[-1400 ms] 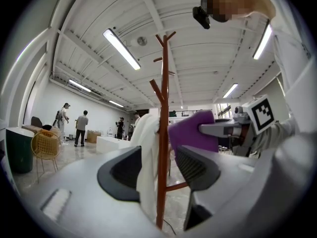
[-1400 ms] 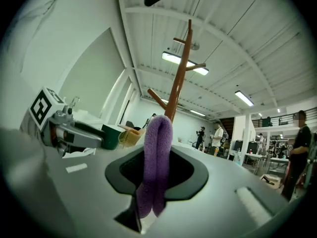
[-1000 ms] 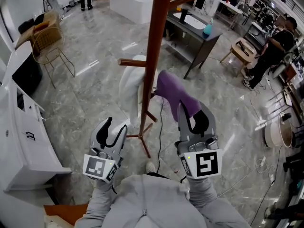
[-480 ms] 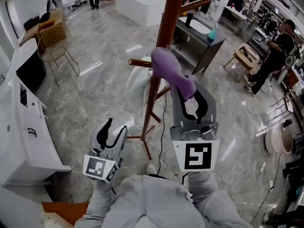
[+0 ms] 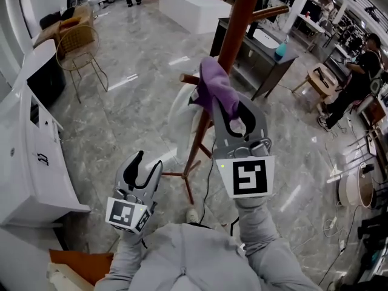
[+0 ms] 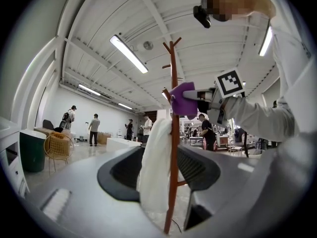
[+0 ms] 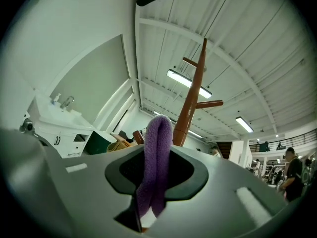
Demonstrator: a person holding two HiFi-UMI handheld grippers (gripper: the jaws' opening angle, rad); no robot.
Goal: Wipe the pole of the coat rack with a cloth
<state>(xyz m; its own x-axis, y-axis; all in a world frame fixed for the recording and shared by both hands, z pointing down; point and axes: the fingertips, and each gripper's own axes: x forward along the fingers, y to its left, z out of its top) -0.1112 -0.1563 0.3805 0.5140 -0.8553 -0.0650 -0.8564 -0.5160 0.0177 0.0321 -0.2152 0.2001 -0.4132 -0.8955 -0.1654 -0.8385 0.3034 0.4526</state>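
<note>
The brown wooden coat rack pole (image 5: 235, 32) rises in the middle of the head view, with pegs sticking out. A purple cloth (image 5: 215, 88) is pinched in my right gripper (image 5: 225, 109), which is shut on it. The cloth lies against the pole just under a peg; in the left gripper view the cloth (image 6: 183, 99) sits on the pole (image 6: 174, 177). In the right gripper view the cloth (image 7: 156, 157) folds up between the jaws, the pole (image 7: 192, 103) just behind. My left gripper (image 5: 141, 161) is low and left of the pole, shut and holding nothing.
A white garment (image 5: 180, 111) hangs on the rack's far side. The rack's feet (image 5: 176, 176) and a dark cable lie on the marble floor. Around stand a white cabinet (image 5: 30, 156), a wicker chair (image 5: 79, 44), a white tub (image 5: 191, 5), a dark sink table (image 5: 254, 50) and a person (image 5: 354, 71).
My right gripper has lifted the purple cloth up and to the left, from beside the lower pole onto the pole higher up. The left gripper has stayed put.
</note>
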